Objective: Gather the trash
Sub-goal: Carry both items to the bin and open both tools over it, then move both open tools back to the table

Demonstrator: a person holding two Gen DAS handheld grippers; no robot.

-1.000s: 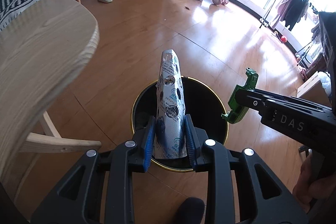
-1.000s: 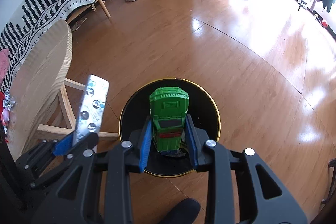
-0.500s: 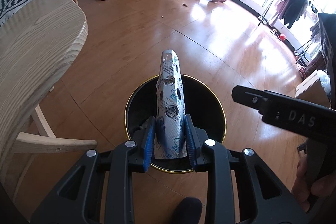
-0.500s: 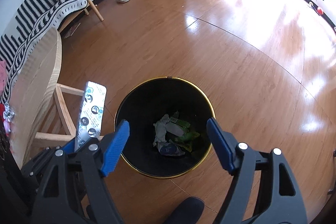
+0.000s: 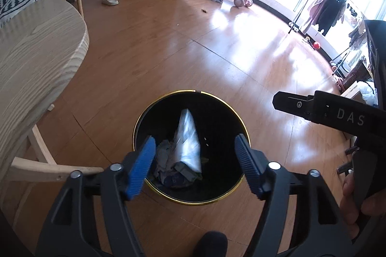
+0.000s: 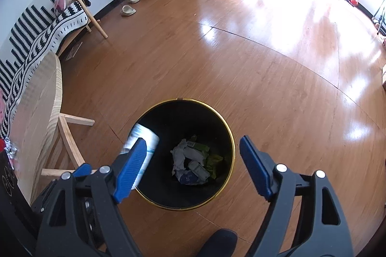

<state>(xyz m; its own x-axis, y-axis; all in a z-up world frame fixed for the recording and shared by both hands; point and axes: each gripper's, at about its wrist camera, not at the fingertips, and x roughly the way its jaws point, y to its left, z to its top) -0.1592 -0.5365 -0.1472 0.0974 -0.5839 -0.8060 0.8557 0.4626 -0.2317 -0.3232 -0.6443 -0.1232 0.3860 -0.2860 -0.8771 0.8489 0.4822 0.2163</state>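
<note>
Floor: glossy wood floor (image 5: 168, 44) is stretching ahead of both tongs, sunlight glaring far ahead.
Table: pale round table (image 5: 31, 59) is standing left of them.
Bin: black gold-rimmed bin (image 5: 218, 101) is sitting directly below both.
Left gripper (image 5: 195, 165): jaws are gaping, gripping nothing.
Right gripper (image 6: 193, 166): jaws are spread, empty.
Blister pack (image 5: 188, 143): blurred, is showing inside the bin's mouth, above crumpled trash (image 6: 193, 164).
</note>
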